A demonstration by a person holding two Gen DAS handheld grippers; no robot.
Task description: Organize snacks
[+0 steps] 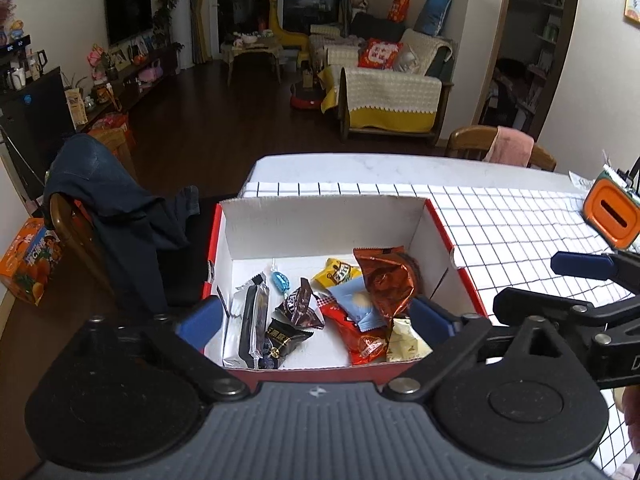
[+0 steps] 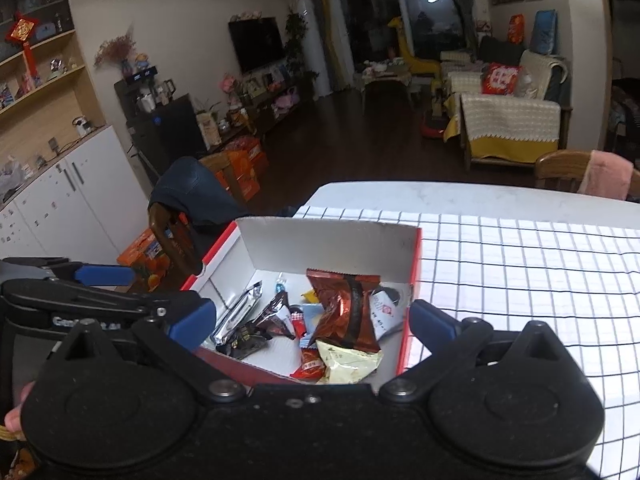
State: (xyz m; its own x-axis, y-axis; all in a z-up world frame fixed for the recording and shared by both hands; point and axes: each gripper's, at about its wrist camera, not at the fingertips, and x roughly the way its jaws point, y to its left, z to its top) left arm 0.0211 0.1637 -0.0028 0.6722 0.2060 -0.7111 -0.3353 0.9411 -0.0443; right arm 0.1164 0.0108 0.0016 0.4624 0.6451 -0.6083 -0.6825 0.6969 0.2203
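Just beyond both grippers, the box (image 1: 324,220) is sitting with snack packets (image 1: 384,284) piled inside; left gripper (image 1: 316,316) and right gripper (image 2: 312,320) are gaping wide, seemingly empty, hovering above it.

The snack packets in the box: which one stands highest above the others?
The copper-brown foil packet, crumpled and propped up at the right side of the box; the other packets lie flat.

Red box (image 1: 448,236), white inside; white tablecloth (image 1: 520,220), black grid.
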